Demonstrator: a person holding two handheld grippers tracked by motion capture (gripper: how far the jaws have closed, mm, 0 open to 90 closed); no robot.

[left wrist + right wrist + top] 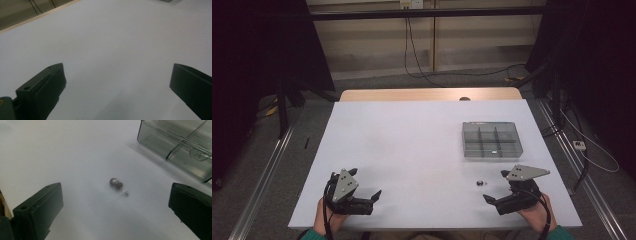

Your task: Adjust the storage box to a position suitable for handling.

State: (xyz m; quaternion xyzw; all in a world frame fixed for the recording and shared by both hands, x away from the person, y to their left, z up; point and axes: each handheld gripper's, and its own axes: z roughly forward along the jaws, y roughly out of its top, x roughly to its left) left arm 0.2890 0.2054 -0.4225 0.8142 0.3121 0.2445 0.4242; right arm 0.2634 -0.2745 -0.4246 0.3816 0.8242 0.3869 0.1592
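Both black grippers, left (365, 187) and right (495, 186), we hold with jaws apart; just ahead of the right lies 1 small dark-red bead earring (116, 183), the clear plastic compartment box (472, 152) beyond.

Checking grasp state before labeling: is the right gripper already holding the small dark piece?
No. In the right gripper view the small dark piece lies on the white table, ahead of the wide-open right gripper, untouched by its fingers.
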